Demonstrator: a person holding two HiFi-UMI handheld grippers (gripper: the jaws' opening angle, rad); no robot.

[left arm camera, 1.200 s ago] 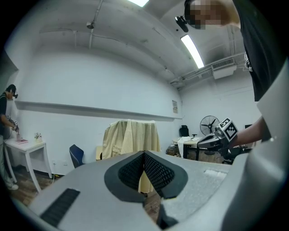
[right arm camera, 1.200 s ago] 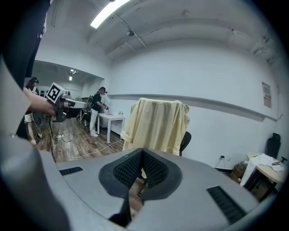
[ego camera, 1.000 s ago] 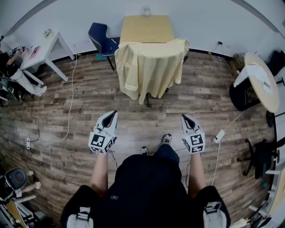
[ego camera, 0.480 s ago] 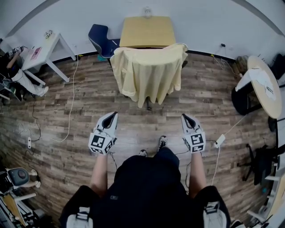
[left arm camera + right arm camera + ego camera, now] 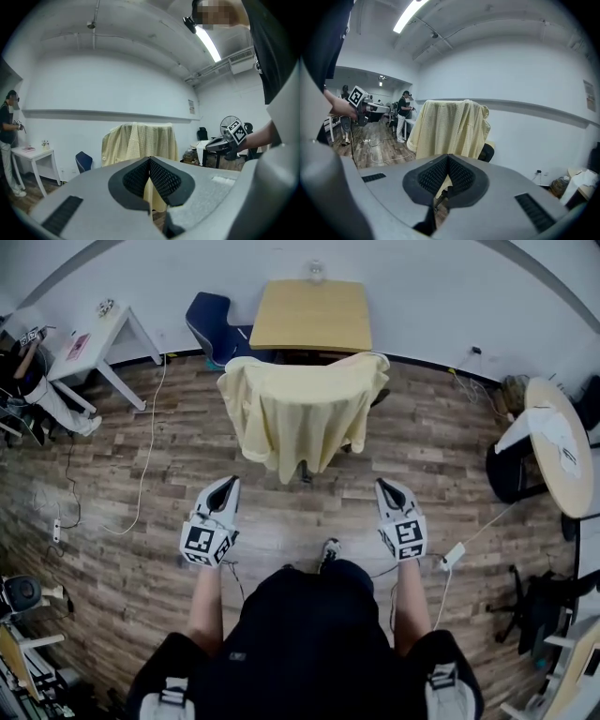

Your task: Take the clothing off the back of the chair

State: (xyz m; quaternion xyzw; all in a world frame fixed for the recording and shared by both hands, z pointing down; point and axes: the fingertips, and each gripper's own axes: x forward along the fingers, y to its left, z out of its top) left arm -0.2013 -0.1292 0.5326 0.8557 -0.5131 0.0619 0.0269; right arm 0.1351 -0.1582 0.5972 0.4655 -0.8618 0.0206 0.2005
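Change: since the earlier head views the yellow shirt (image 5: 302, 413) has come nearer to both grippers in the picture, and a shoe (image 5: 327, 549) now leads. I judge the person is walking up to it.
Shirt: hangs over the back of the chair (image 5: 377, 397) that stands before the wooden desk (image 5: 312, 315). Its shoulders lie across the top and its hem falls toward the floor, hiding the backrest. Only a dark edge and the legs of the chair show.
Left gripper (image 5: 226, 486): jaws pressed together with nothing between them, aimed at the shirt and still well apart from it.
Right gripper (image 5: 384, 487): jaws likewise together and empty, level with the left one.
Why so held: both tools ride out in front at either side, probably lined up with the two shoulders of the garment for the approach.
Step in hand: closing the gap. The jaws must open before either can pinch cloth.
Risk: the fabric could snag on the backrest if it is pulled rather than lifted.
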